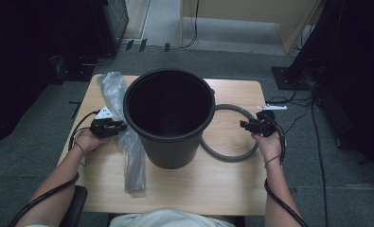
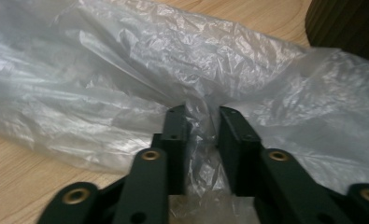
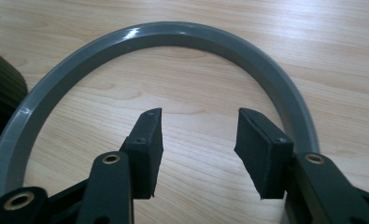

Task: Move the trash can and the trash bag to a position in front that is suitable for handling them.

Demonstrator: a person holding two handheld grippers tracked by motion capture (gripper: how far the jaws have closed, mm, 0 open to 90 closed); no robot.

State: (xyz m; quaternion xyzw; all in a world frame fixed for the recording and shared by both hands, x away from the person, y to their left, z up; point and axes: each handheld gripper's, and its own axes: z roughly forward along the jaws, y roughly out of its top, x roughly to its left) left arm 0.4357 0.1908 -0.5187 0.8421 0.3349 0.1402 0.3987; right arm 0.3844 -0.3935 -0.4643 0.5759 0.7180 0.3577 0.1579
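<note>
The crumpled clear plastic bag [image 1: 127, 137] lies stretched out on the left part of the pale wooden tabletop [image 1: 213, 184], running from the far left corner toward the near edge, its right side lying against the foot of the tall black plastic bucket [image 1: 169, 116]. In the left gripper view the film [image 2: 140, 70] spreads wide and wrinkled across the wood, and a gathered fold of it rises between the two black pads. The left tongs [image 1: 114, 126] are narrowed onto that fold — their pads [image 2: 175, 135] press the bunched plastic from both sides, so the bag is pinched at its middle, just left of the bucket. The bucket stands upright at the centre of the tabletop, its mouth open and dark inside. To its right a grey plastic ring [image 1: 232, 135] lies flat on the wood, partly tucked behind the bucket's wall. The right tongs [image 1: 245, 125] hang above the ring's right arc with nothing between them; in the right gripper view they stand half apart over bare wood inside the curve of the ring [image 3: 182, 35], clear of it. The person's forearms come in from the near edge, a black cable trailing from each gripper.
</note>
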